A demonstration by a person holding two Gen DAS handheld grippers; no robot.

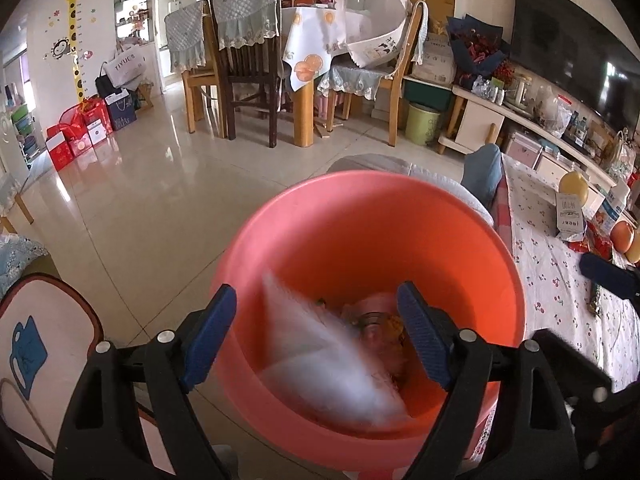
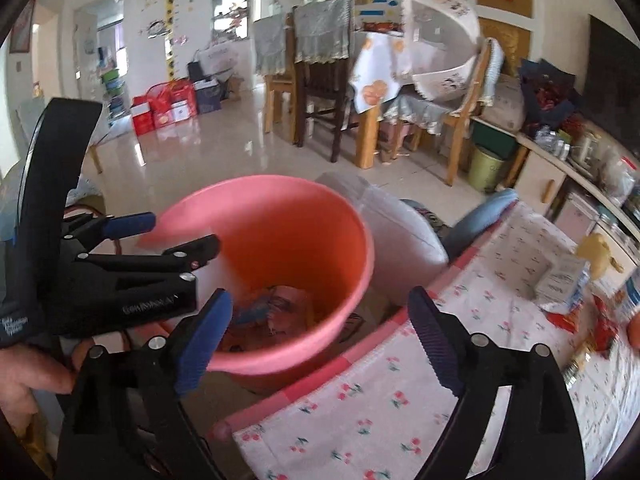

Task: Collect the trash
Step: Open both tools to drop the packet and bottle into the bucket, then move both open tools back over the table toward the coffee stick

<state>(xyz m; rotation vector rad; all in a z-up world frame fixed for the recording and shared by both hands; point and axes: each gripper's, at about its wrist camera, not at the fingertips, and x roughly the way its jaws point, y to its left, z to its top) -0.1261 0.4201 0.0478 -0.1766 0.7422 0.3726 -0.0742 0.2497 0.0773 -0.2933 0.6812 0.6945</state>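
Left wrist: one pink bucket (image 1: pixel 360 216), one blurred, perhaps paper, sheet (image 1: pixel 320 344).

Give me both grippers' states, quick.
Left gripper: open, over the pink bucket, holding nothing.
Right gripper: open, empty.

My left gripper (image 1: pixel 316 336) hangs over the pink bucket (image 1: pixel 360 216), its blue pads spread wide with nothing pressed between them. Just below them a blurred white bag (image 1: pixel 320 360) lies inside the bucket, beside a glass jar (image 1: pixel 374 326). The cherry-print tablecloth (image 1: pixel 560 280) borders the bucket on the right.
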